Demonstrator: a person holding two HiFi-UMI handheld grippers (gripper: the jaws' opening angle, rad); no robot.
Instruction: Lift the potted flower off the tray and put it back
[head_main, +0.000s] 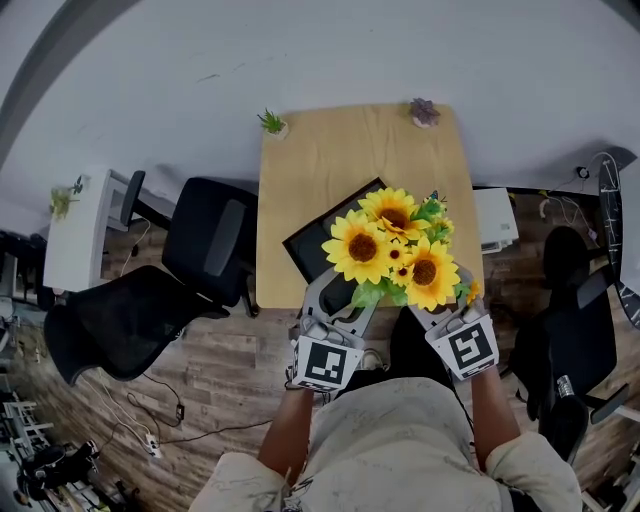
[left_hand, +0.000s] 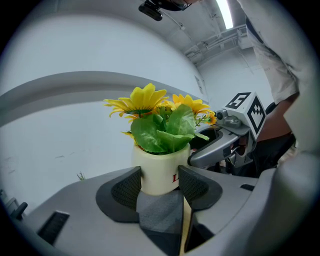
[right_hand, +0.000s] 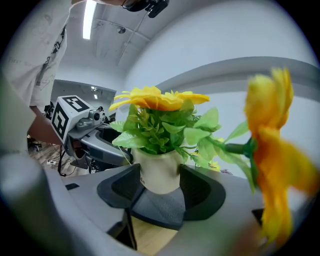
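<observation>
Holding the potted flower (head_main: 395, 250) between them, the left gripper (head_main: 342, 298) and the right gripper (head_main: 428, 312) meet at the near edge of the wooden counter (head_main: 330, 160). In the left gripper view the jaws are closed on the two sides of the white pot (left_hand: 159, 175), with the pads touching it. In the right gripper view the jaws of the other gripper clamp the same pot in the same way. Each gripper shows in the other's view, just beside the pot.

From the head view the sunflower heads and green leaves cover the near right part of the black tray (head_main: 310, 243), which lies turned at an angle on the counter. The flowers and the jaws hide the bottom of the pot, so I cannot tell if it touches the tray.

At the far left corner of the counter stands a small green plant (head_main: 272, 123), and at the far right corner a purple succulent (head_main: 424, 112), both well apart from the tray. A black office chair (head_main: 208, 240) stands at the left side of the counter and a second chair (head_main: 115, 322) nearer on the wooden floor (head_main: 235, 375). A white box (head_main: 496, 220) is just beside the right edge of the counter. Cables (head_main: 170, 420) lie on the floor at the left.
</observation>
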